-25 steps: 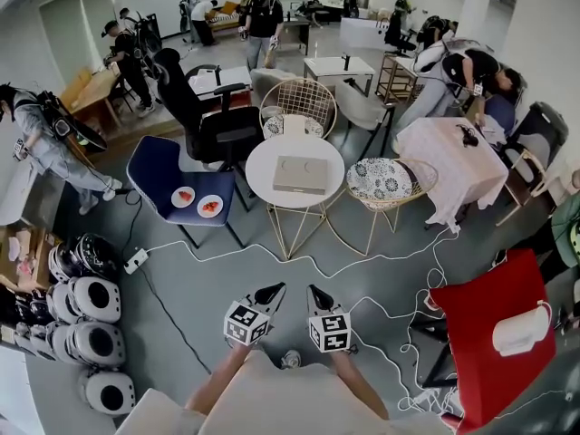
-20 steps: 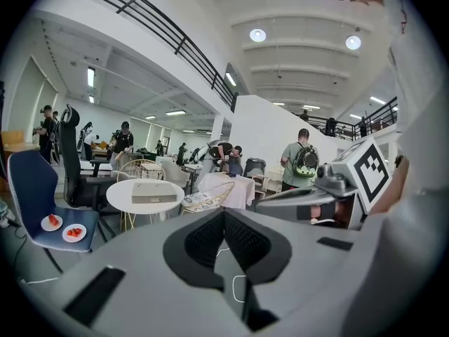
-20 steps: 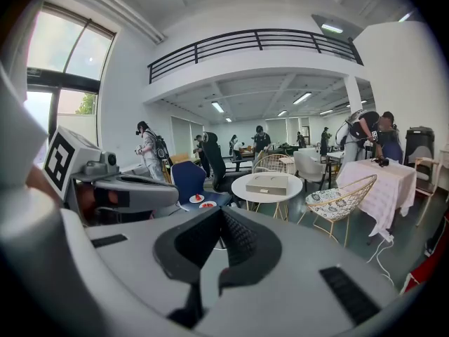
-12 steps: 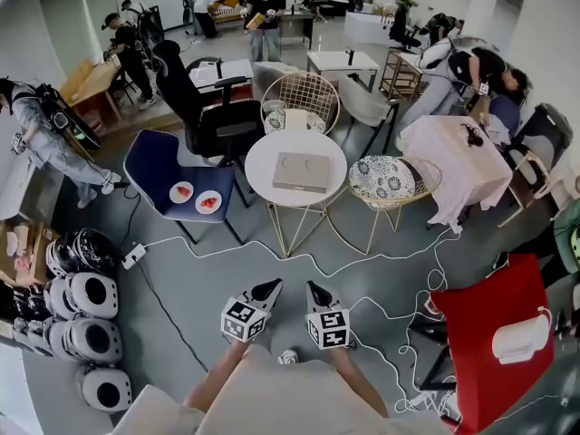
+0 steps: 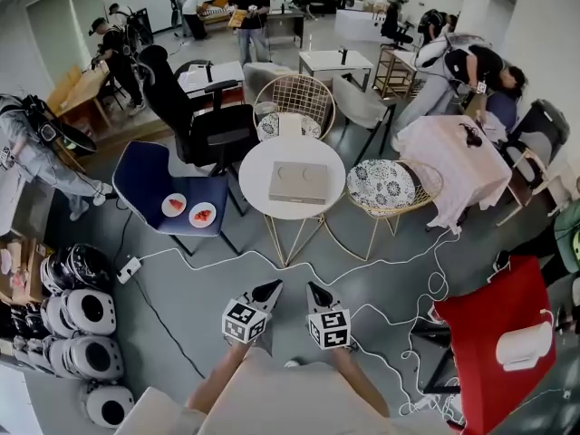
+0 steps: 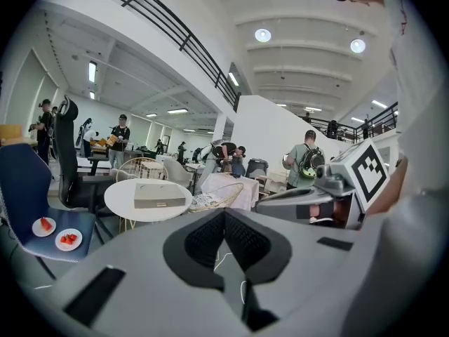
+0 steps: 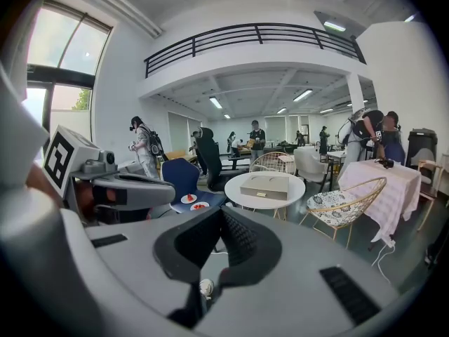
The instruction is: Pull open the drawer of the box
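Round table (image 5: pixel 258 166) bearing box (image 5: pixel 299 182), well beyond fingers (image 5: pixel 265 295) of left gripper (image 5: pixel 275 285), right gripper (image 5: pixel 312 287)

The left gripper (image 5: pixel 270 288) and the right gripper (image 5: pixel 314 290) are grey with black pads, each with a cube of black-and-white square markers. Well ahead of them a beige box (image 5: pixel 299 182) lies on a white round table (image 5: pixel 256 163). Left of that, a dark blue chair (image 5: pixel 149 172) bears two white plates (image 5: pixel 174 206) with red food. Right of the table, a cushion (image 5: pixel 381 184) shows a dark-on-white floral pattern. Right of the right gripper stands a red chair (image 5: pixel 485 329). The floor (image 5: pixel 208 288) is grey.
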Tool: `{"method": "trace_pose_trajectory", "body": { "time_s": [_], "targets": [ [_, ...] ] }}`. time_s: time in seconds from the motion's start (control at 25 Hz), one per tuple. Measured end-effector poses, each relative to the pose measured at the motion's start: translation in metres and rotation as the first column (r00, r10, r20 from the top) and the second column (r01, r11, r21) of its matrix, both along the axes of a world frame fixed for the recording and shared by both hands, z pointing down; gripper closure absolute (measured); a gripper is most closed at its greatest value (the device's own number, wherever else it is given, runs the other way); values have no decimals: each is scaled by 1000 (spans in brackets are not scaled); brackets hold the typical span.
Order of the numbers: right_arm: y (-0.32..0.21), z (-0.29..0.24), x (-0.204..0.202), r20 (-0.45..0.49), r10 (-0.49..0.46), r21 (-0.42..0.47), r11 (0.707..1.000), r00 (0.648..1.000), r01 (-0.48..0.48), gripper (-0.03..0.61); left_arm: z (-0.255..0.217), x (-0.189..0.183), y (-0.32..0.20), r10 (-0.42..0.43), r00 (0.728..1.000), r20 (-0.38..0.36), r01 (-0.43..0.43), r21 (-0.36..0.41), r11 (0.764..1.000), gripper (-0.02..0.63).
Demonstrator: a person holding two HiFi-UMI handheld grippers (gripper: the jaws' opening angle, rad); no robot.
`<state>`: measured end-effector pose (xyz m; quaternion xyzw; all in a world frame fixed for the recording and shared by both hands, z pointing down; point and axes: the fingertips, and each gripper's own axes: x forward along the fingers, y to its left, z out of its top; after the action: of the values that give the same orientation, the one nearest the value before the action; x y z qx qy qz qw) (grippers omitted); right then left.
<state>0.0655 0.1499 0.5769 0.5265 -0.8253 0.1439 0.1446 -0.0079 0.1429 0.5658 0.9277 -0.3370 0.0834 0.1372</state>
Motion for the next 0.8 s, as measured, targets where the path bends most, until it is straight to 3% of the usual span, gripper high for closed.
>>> {"method": "trace_pose_trajectory", "body": {
  "time_s": [0.8],
  "targets": [
    [-197,-8,-55,-41,77,-18,997,996,-78,563,-10,-54,-205,79,997,-20,-79,-24,997,603]
  ]
}}
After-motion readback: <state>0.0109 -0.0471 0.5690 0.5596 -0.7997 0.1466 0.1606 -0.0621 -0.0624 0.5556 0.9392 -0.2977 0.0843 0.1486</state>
